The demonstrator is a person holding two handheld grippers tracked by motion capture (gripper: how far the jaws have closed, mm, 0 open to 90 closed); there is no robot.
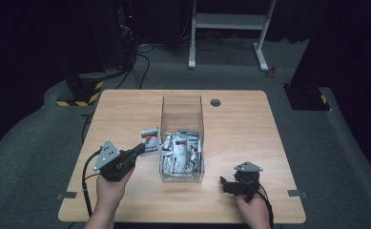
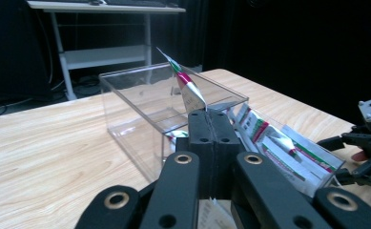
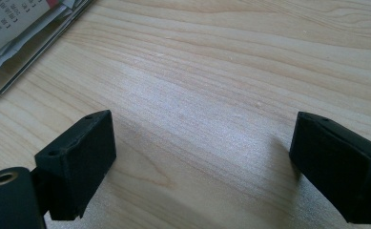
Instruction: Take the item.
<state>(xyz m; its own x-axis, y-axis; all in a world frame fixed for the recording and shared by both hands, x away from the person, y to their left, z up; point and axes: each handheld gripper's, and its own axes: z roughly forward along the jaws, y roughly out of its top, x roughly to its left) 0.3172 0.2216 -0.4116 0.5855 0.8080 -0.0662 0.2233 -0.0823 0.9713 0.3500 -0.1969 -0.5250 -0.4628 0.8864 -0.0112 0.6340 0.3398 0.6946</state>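
Note:
A clear plastic box [image 1: 182,109] stands in the middle of the wooden table [image 1: 240,129], its near half holding several white, red and green sachets [image 1: 178,155]. My left gripper [image 1: 140,148] is just left of the box, shut on one such sachet [image 1: 150,140]. In the left gripper view the held sachet [image 2: 189,88] sticks up from the closed jaws [image 2: 211,118], with the box [image 2: 135,93] behind it. My right gripper [image 1: 225,184] rests low near the table's front edge, right of the box, open. In the right gripper view its jaws [image 3: 207,138] stand wide apart over bare wood.
A round cable hole [image 1: 215,102] sits in the table behind the box. A white desk frame [image 1: 228,21] stands on the floor beyond the table. The box's corner with sachets [image 3: 11,28] is at the upper left of the right gripper view.

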